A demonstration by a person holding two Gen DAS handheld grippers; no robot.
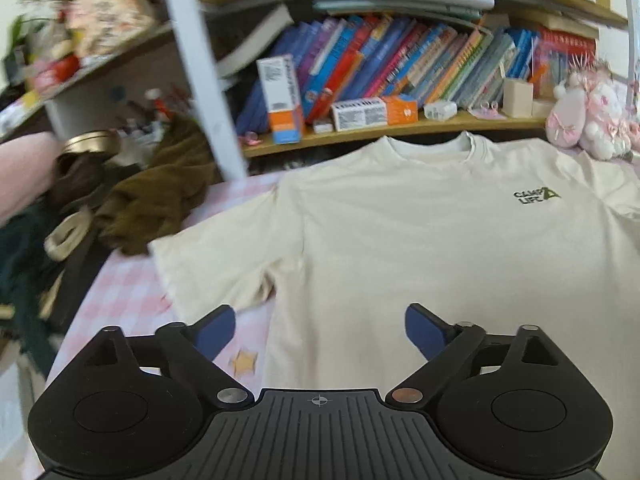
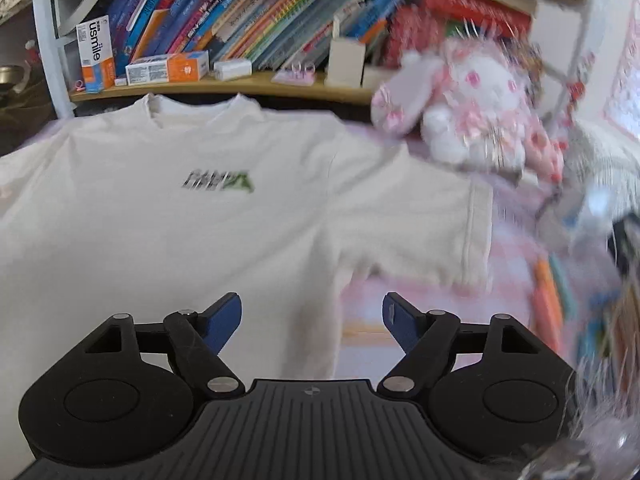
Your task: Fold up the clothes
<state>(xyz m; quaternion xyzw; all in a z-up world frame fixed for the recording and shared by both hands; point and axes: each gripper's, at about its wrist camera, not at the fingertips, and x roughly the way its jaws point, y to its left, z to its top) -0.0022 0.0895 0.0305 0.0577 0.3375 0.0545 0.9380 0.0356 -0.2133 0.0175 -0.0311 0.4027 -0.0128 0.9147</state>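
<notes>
The cream T-shirt (image 1: 400,240) is spread flat, front up, collar toward the far edge of the worktop (image 1: 120,292). Soft, light, limp handling is judged likely; a sleeve hem or shoulder seam is suggested as the hold. The left gripper (image 1: 320,330) and right gripper (image 2: 312,318) are both spread, holding nothing. The shirt's bottom hem is hidden behind the gripper bodies; the right wrist view is blurred

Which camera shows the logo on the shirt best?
The left wrist view: the logo on the shirt is sharp enough to see dark lettering beside a green triangle. The right wrist view shows the logo nearer the middle, but motion blur smears it unreadable.
</notes>
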